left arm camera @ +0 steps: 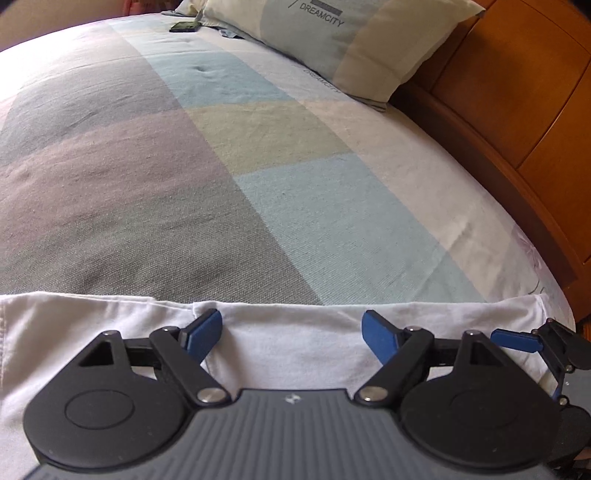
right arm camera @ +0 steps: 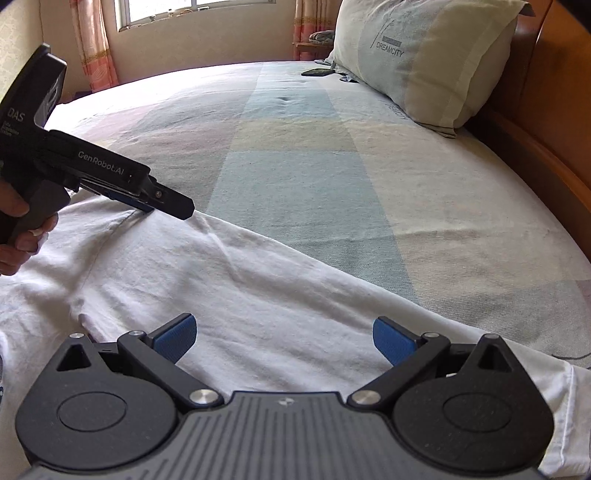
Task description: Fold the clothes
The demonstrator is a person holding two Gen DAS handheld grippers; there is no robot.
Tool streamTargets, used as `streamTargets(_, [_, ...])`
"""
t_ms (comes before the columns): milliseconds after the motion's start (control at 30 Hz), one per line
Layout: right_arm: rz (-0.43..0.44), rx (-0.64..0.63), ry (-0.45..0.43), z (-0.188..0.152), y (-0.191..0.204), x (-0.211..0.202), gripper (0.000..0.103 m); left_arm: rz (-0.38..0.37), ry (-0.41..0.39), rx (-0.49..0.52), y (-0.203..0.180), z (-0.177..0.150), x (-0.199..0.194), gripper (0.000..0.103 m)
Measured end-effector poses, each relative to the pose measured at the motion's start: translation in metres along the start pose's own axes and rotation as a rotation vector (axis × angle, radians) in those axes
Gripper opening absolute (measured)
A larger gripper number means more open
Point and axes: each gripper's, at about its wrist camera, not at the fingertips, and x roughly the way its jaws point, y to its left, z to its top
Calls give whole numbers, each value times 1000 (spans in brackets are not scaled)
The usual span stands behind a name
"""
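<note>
White garment (right arm camera: 229, 280) flat on bed (right arm camera: 332, 166), tools (right arm camera: 284, 338) open

A white garment (right arm camera: 258, 280) is being seen under the blue pads (right arm camera: 173, 338). Ahead of them, a bedsheet (left arm camera: 229, 155) is being shown in grey, blue and yellow checks.

Both wrist views low over bed (left arm camera: 258, 166)

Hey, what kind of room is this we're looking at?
Most likely a bedroom: a bed with a patchwork bedspread, a pillow against a wooden headboard, and a curtained window. A white garment lies spread on the bed.
</note>
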Motion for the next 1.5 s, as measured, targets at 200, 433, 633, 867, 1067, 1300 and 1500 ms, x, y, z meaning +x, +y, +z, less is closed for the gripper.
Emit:
streamTargets(200, [-5, 13, -35, -43, -40, -30, 103, -87, 37, 181, -34, -34, -41, 83])
streamTargets(433, [-127, 108, -35, -61, -79, -56, 103, -241, 121, 301, -88, -82, -20, 83])
streamTargets(633, [-116, 219, -11, -68, -110, -62, 103, -234, 139, 267, -85, -84, -40, 83])
streamTargets(867, [-120, 357, -55, -17, -98, -43, 103, -109, 81, 242, -61, -72, -89, 84])
streamTargets(1067, [-173, 404, -18, 4, -88, 5, 103, 63, 133, 191, -27, -100, -117, 84])
streamTargets(1300, [-224, 472, -44, -32, -152, -35, 103, 143, 100, 121, 3, -134, -156, 84])
streamTargets(1500, [-174, 474, -93, -10, -125, -71, 103, 157, 40, 58, 0, -147, -173, 84])
